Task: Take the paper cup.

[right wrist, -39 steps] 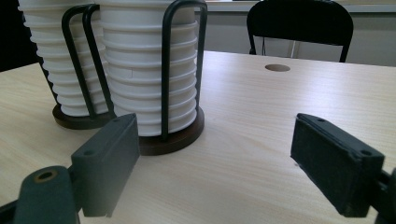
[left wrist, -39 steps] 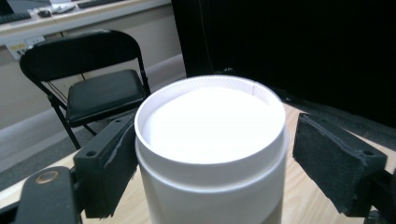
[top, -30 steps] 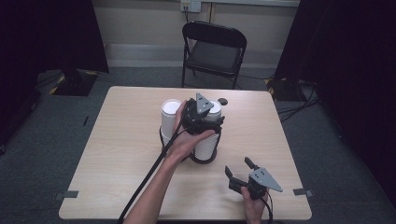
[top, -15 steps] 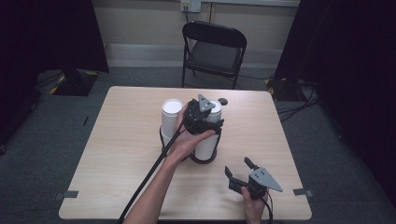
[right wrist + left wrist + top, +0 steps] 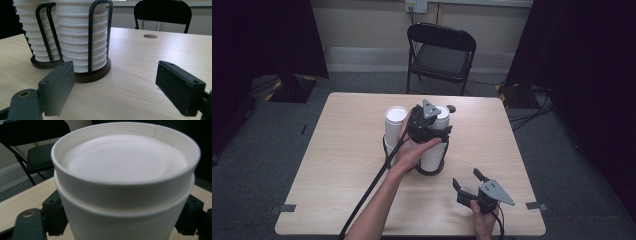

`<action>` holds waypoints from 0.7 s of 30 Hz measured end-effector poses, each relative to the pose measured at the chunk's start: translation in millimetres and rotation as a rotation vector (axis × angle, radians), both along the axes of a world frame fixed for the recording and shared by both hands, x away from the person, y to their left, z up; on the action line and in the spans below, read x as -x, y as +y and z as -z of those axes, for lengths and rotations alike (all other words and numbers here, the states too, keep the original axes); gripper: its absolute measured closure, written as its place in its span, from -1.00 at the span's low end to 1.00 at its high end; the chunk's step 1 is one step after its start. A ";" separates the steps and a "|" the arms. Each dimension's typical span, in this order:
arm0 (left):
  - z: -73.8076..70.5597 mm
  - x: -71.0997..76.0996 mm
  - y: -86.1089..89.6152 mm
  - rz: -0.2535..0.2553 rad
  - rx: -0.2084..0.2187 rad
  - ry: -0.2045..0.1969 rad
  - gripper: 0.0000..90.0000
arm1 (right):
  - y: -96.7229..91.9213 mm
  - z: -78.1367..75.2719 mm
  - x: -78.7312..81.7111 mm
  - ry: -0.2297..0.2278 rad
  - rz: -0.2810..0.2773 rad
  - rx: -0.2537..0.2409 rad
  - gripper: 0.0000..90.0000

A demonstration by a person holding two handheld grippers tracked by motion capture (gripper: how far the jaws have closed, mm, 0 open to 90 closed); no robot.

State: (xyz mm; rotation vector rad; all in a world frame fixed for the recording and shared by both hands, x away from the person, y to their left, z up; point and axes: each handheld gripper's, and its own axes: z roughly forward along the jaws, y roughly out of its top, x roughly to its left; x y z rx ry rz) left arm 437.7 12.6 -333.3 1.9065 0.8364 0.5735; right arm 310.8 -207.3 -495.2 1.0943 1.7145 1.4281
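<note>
Two stacks of upturned white paper cups stand in a black wire holder [image 5: 432, 171] at the table's middle: a left stack [image 5: 395, 120] and a right stack [image 5: 432, 155]. My left gripper [image 5: 438, 125] sits at the top of the right stack. Its jaws have just been closing and are shut on the top cup [image 5: 122, 165], one on each side of it. My right gripper [image 5: 467, 179] rests open near the front right of the table, with nothing between its fingers. The right gripper [image 5: 115, 82] faces the holder's base [image 5: 92, 75] and the right stack [image 5: 80, 37].
The light wooden table [image 5: 342, 150] has a small round hole [image 5: 451, 108] behind the stacks. A black folding chair [image 5: 439, 52] stands beyond the far edge. Bare tabletop lies left of the holder and between the holder and my right gripper.
</note>
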 end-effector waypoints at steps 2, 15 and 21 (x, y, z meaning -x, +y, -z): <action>-2.6 0.9 2.0 0.005 0.018 -0.005 -0.60 | 0.1 0.0 -0.1 0.001 0.000 0.001 -0.67; -13.8 7.7 6.6 -0.009 0.089 -0.054 -0.60 | -0.1 0.0 -0.2 0.002 -0.001 -0.001 -0.67; -20.1 9.3 10.1 -0.011 0.120 -0.063 -0.59 | -0.2 0.0 -0.3 0.002 -0.001 -0.001 -0.67</action>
